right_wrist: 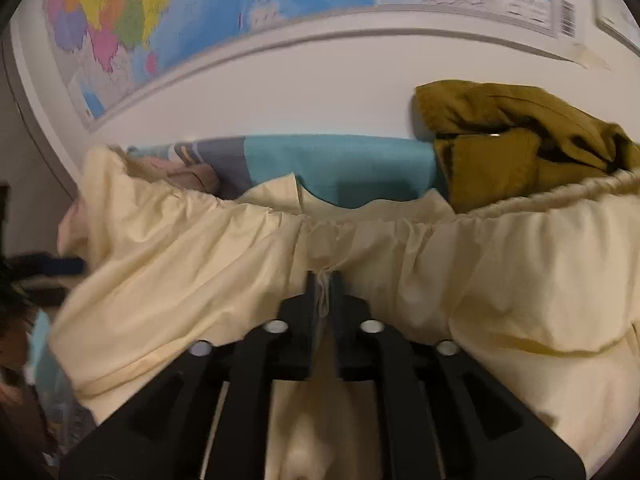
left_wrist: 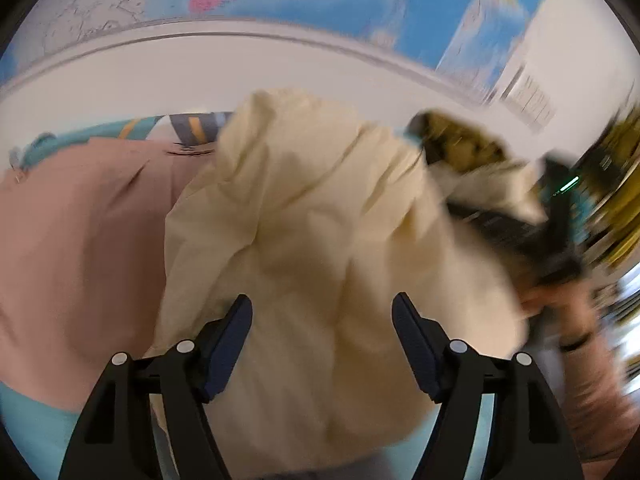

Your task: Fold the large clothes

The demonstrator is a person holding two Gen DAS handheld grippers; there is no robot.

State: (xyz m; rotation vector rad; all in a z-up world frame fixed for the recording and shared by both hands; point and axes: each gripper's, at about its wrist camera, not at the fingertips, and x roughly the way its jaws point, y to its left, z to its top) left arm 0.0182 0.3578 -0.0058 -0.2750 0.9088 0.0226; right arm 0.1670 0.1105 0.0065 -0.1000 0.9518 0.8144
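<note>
Right gripper (right_wrist: 324, 280): jaws pinched on the gathered waistband of the cream garment (right_wrist: 400, 264), band running left–right across its tips. Left gripper (left_wrist: 322, 320): jaws wide apart, nothing held, cloth bunched just ahead and below. Right is the holding hand; left must reach fwd for a grip.

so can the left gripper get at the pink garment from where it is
Probably yes. The left gripper has its jaws open over the cream garment, and the pink garment lies uncovered just beside it, nothing in between.
</note>
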